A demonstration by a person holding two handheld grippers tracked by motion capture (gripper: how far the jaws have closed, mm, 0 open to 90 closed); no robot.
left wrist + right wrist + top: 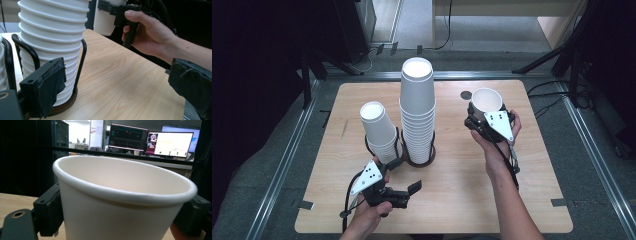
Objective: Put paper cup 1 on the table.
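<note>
Wooden table [452,200] sits in a dark room with grey floor around it. On it stand a tall stack of white cups [417,110] and a short stack [379,132], each in a black ring holder. The right gripper [484,117] is clamped on one paper cup [486,100], held upright above the table's right side. The left gripper [404,175] rests low by the stacks, its jaws wide apart, holding nothing.

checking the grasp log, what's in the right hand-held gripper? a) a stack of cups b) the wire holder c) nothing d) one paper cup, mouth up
d: the right hand-held gripper has its jaws on either side of a single white paper cup, open mouth up, held above the table apart from both stacks.
</note>
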